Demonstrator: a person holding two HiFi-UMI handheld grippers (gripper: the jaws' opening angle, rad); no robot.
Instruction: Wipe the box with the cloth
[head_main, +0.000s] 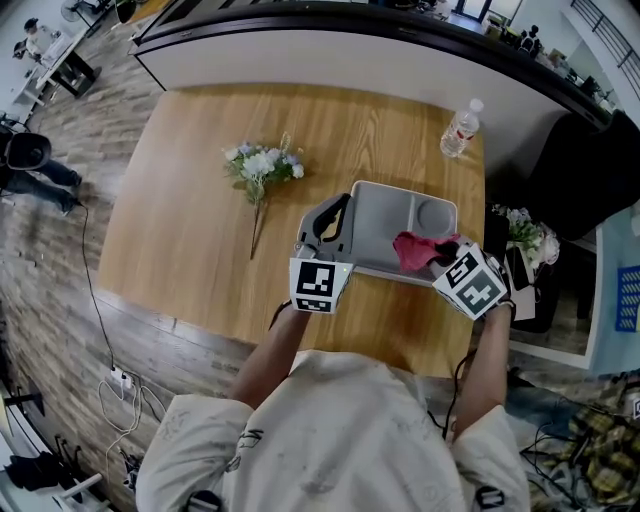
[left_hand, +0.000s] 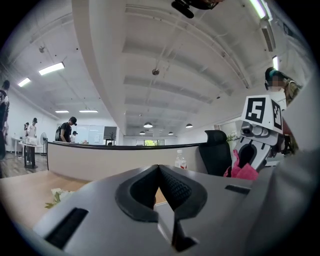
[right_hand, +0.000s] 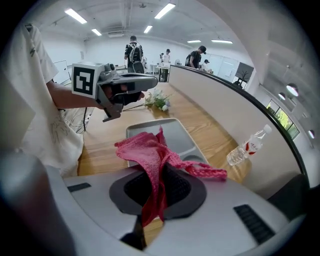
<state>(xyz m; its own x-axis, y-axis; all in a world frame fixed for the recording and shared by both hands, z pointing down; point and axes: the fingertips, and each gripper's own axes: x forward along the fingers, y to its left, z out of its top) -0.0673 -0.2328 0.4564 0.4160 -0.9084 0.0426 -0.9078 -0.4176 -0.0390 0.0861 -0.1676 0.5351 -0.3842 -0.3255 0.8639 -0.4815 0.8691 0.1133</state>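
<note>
A shallow grey box (head_main: 392, 212) with moulded compartments lies flat on the wooden table; the right gripper view shows its inside (right_hand: 176, 136). My right gripper (head_main: 446, 252) is shut on a pink cloth (head_main: 414, 250) above the box's right end. The cloth (right_hand: 146, 150) bunches out from between the pads and drapes forward. My left gripper (head_main: 333, 218) sits at the box's near left corner with its pads closed together (left_hand: 159, 170) and tilted up toward the ceiling. I cannot see anything held between them. The left gripper view also shows the right gripper (left_hand: 250, 150) with the cloth (left_hand: 243, 171).
A bunch of white flowers (head_main: 262, 165) lies on the table left of the box. A plastic water bottle (head_main: 460, 130) stands at the far right corner. A curved counter wall (head_main: 380, 60) runs behind the table, and a black chair (head_main: 585, 170) is on the right.
</note>
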